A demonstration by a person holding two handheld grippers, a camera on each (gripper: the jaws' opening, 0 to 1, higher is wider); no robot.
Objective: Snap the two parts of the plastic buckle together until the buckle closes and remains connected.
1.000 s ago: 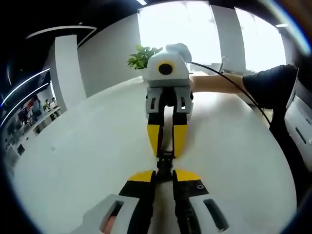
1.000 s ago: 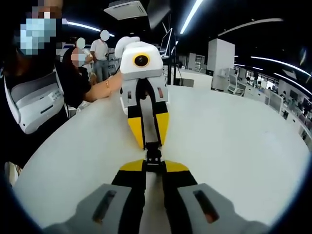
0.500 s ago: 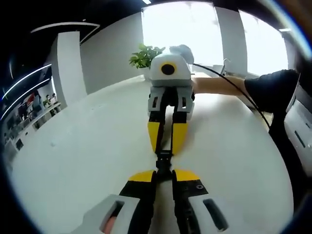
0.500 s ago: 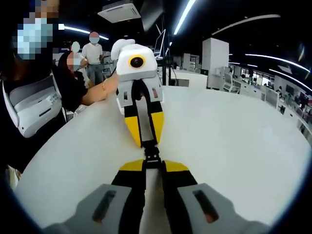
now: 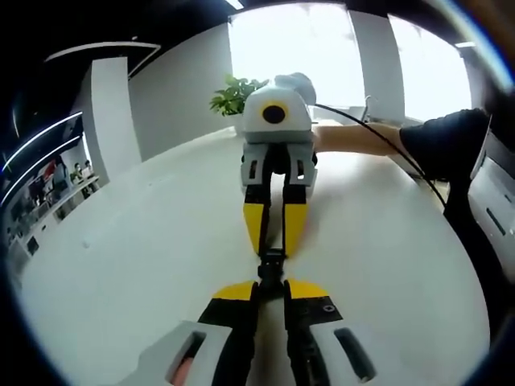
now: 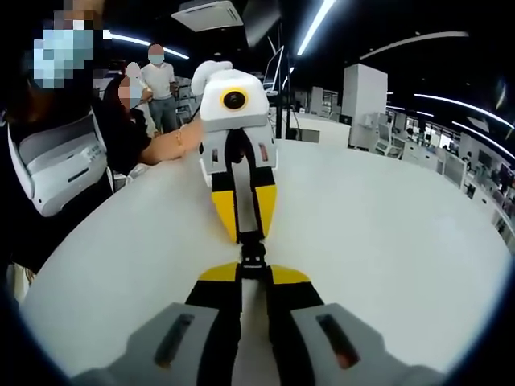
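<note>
A small black plastic buckle [image 5: 272, 269] hangs just above the white table [image 5: 145, 241], held from both ends. My left gripper [image 5: 271, 291] is shut on its near end in the left gripper view. The right gripper [image 5: 273, 246] faces it head on, yellow tips shut on the far end. In the right gripper view the buckle [image 6: 253, 256] sits between my right gripper [image 6: 253, 276], shut on it, and the left gripper [image 6: 245, 234] opposite. The two parts touch in a straight line; whether they are latched is too small to tell.
A person's forearm [image 5: 362, 138] reaches in from the right, and a sleeve and body [image 6: 72, 161] stand at the table's edge. A potted plant [image 5: 233, 92] stands at the far rim. Other people [image 6: 157, 80] and desks lie beyond.
Both views have wobbled slightly with the hands. The two grippers stay tip to tip, shut on the buckle, at about the same distance.
</note>
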